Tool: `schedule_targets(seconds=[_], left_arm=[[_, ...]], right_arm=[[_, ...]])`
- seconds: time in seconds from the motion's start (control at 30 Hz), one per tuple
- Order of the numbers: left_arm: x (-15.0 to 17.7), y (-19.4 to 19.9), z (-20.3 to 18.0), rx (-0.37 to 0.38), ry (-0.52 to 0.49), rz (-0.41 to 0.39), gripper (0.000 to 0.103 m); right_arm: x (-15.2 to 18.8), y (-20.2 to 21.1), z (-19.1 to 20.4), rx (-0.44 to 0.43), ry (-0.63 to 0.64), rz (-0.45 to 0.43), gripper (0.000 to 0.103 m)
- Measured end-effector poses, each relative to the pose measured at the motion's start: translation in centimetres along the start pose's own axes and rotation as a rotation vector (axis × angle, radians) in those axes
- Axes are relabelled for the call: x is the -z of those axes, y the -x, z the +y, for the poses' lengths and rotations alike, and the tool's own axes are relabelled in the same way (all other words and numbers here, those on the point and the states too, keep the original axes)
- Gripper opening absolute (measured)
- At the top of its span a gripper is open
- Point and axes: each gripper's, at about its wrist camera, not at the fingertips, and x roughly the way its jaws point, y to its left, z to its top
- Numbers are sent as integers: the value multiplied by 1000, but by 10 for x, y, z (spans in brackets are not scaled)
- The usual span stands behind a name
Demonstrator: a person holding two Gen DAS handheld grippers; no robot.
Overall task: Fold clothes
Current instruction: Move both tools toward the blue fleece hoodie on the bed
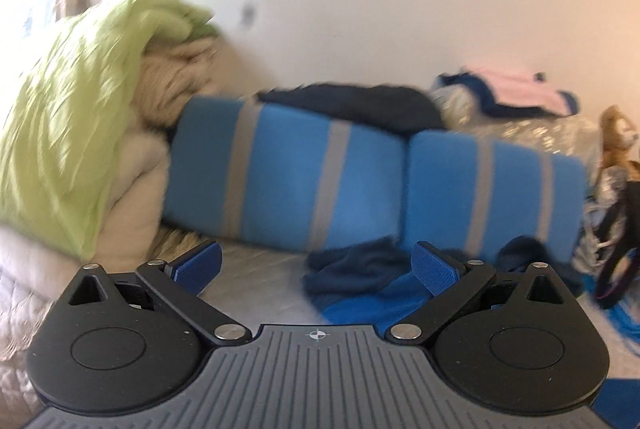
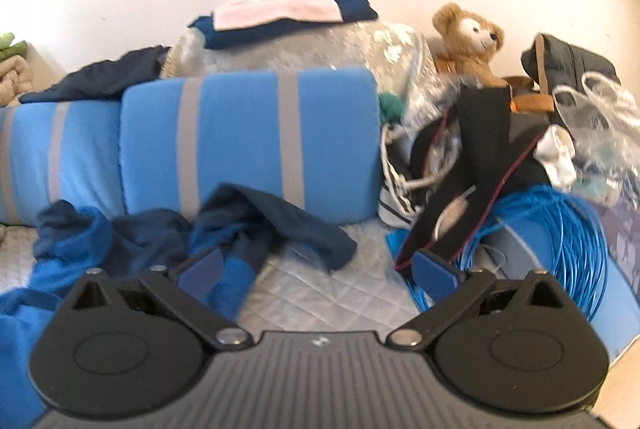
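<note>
A crumpled blue and navy garment (image 2: 132, 241) lies on the quilted bed (image 2: 320, 293) in front of two blue pillows. It also shows in the left wrist view (image 1: 356, 277). My left gripper (image 1: 316, 265) is open and empty, just above the bed, with the garment under its right finger. My right gripper (image 2: 316, 269) is open and empty, with the garment's navy part behind its left finger (image 2: 200, 269).
Two blue pillows with grey stripes (image 2: 248, 141) lean against the wall. A green blanket on beige bedding (image 1: 68, 117) is piled at the left. Folded clothes (image 2: 284, 15), a teddy bear (image 2: 468, 37), bags (image 2: 568, 69) and a blue cable coil (image 2: 560, 241) crowd the right.
</note>
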Motion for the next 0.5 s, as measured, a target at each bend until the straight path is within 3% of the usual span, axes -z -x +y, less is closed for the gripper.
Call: schedule_targets(seconds=[0.27,0.5], left_arm=[[-3,22,-42,133,-84,-50,103],[18,37,-32,177,-123,-61,103]], right_arm=[[-28,36,54,-26,116,-15,103],[-13,54,56,-79,175,-32,103]])
